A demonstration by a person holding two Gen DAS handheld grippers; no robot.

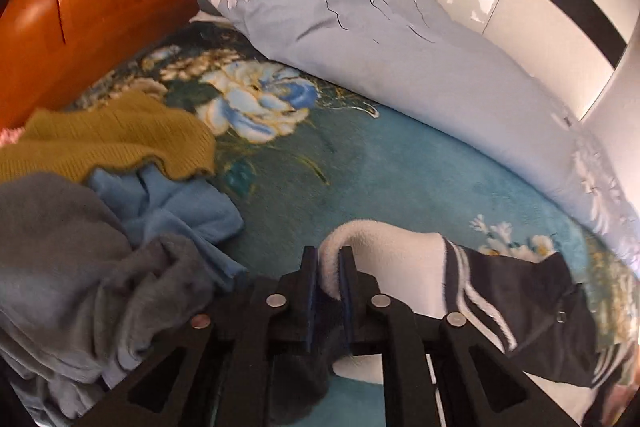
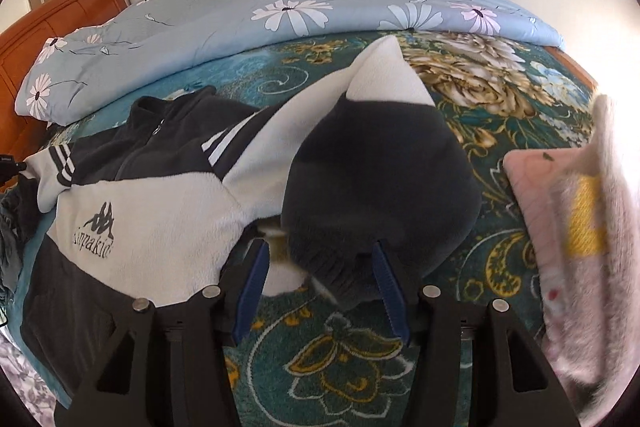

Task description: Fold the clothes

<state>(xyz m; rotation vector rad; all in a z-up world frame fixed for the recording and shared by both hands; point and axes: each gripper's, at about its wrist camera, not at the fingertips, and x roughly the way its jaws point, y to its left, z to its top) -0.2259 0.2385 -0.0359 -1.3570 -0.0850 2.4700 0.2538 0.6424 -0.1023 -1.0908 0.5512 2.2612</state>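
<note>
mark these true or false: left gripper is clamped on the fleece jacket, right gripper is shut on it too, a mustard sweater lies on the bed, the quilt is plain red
1. The left gripper is shut on the fleece jacket: true.
2. The right gripper is shut: false, its jaws stand apart around the dark sleeve.
3. A mustard sweater lies on the bed: true.
4. The quilt is plain red: false, it is light blue with daisies.

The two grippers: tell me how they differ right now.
The left gripper has its jaws pinched shut on a white fold of the jacket; the right gripper has its jaws spread wide. The left one has cloth clamped between its pads, while the jacket's dark sleeve end only drapes over the right one's tips. Both are black with blue pads, over the teal flowered blanket.
</note>
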